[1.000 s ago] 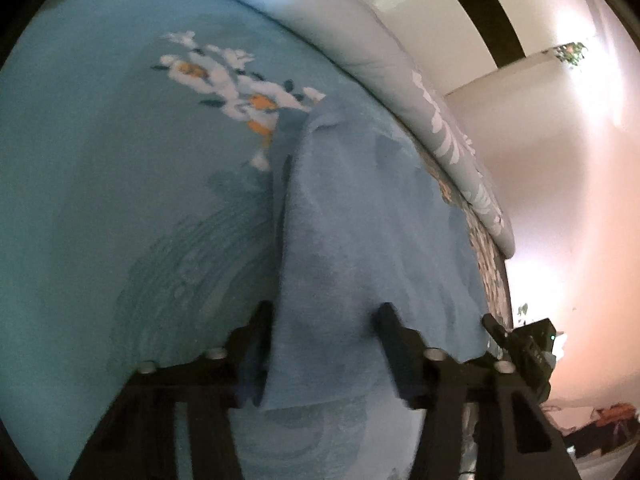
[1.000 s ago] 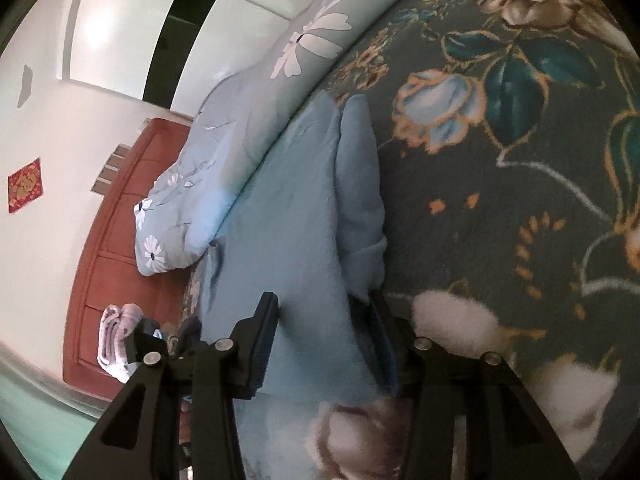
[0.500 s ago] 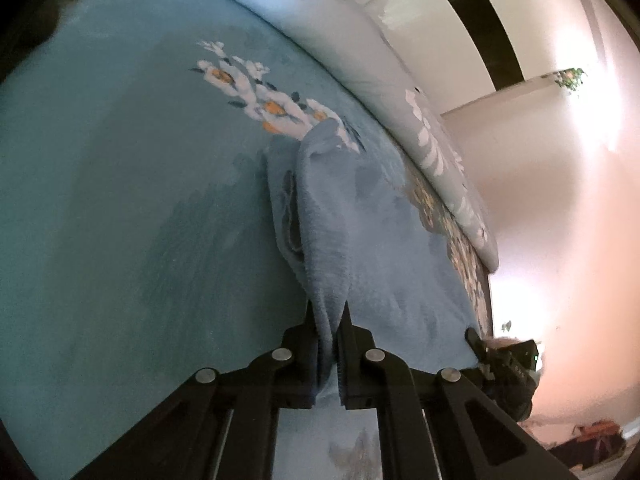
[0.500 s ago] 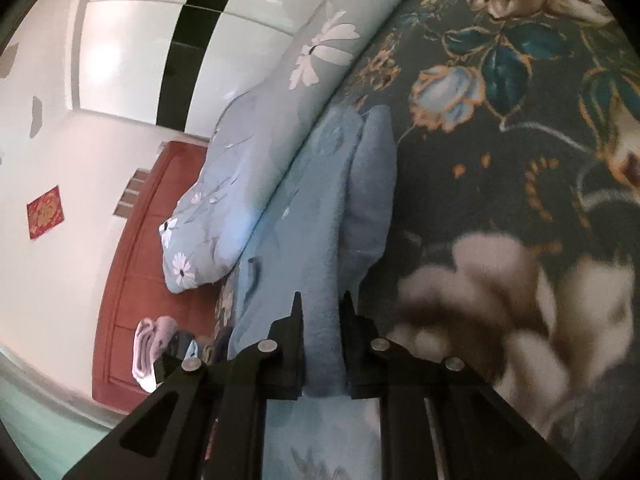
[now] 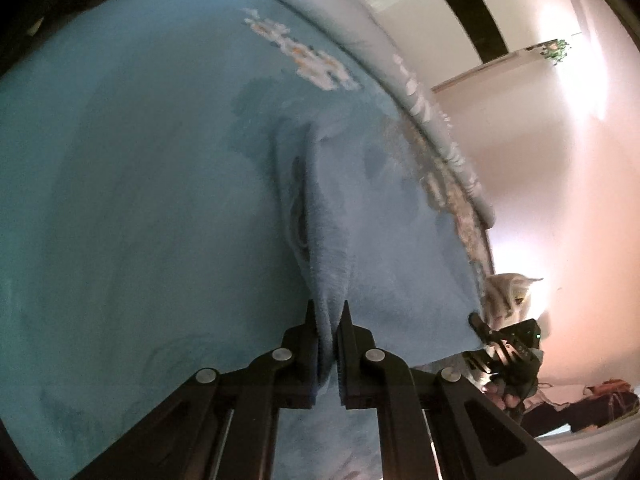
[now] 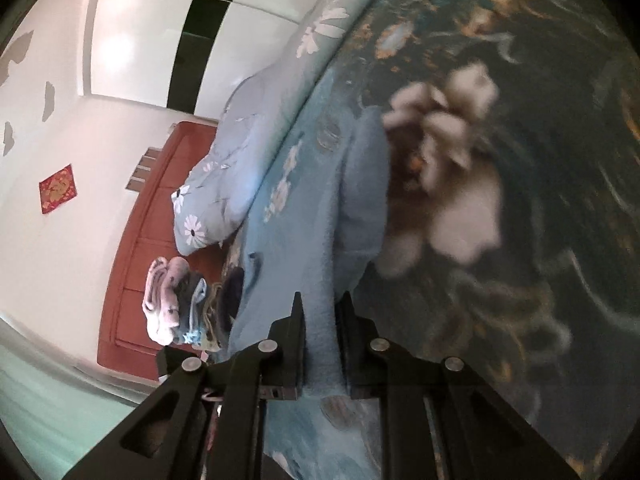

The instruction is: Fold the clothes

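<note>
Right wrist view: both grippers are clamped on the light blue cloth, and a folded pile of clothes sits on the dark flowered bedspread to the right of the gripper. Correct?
Not quite. In the right wrist view the pile of clothes lies to the left of the right gripper, near the red-brown wooden panel. The rest holds: the left gripper and the right one are both clamped on the light blue cloth.

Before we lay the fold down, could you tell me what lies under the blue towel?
Under the blue towel lies a light blue bedspread with white flowers; at its right edge, a dark floral bedcover. Whatever is directly beneath the towel is covered.
</note>
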{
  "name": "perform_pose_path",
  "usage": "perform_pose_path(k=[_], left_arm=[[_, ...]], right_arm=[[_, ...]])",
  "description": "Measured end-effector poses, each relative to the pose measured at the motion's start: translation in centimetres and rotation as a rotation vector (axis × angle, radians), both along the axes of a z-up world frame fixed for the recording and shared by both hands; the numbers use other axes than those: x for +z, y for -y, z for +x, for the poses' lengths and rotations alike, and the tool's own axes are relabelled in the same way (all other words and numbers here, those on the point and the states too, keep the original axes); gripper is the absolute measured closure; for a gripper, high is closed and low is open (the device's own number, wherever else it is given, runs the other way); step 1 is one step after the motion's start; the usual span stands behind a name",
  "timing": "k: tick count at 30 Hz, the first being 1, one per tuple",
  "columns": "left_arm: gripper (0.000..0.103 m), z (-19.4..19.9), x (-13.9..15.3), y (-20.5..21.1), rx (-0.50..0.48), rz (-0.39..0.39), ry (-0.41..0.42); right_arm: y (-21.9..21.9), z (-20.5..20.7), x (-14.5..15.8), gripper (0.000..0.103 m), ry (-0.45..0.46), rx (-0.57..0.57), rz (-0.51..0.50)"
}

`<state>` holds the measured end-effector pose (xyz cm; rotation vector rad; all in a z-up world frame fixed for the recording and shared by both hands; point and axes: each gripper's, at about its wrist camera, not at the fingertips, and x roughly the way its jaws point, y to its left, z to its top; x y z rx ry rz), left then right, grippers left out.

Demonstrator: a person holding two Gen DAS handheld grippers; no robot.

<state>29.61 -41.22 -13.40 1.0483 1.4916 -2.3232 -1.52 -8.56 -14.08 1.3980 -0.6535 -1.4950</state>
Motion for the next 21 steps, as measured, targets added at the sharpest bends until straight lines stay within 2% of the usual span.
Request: perform_pose_path(k=[4,8,12,16,17,21], left_arm=[[0.095,0.6,-0.6,-0.1,0.006,0.018,-0.001],[0.092,1.9,0.3,0.3,0.018,0.000,-0.023],[0.089,2.6,3.4,0.4,0.052,-0.147,0.020],[0.070,-0.2,6.2,-1.4,-0.006,-0.252,0.010],[0.068,-1.4,6.6,-2.2,-0.033,-0.272,0.004],[0.063,-6.6,6.3,-5.7,-0.139,-0.307,0.015]], right_arm=[[-1.1,0.1,-1.9,0.089,0.050,-0.031,0.013],[-1.4,-0.1,-2.7,0.089,0.072,-0.032,0.007],[-1.8,-0.1,-2.3,0.087,0.039,-0.013,0.009],[-1.6,-0.3,-1.4,0.082,-0.048,0.008,0.026],[-1.5,-0.4,-1.3,0.073,-0.060,0.008,0.030],[-0.8,-0.8,-1.0,0.063,-0.074,0.007,0.008]])
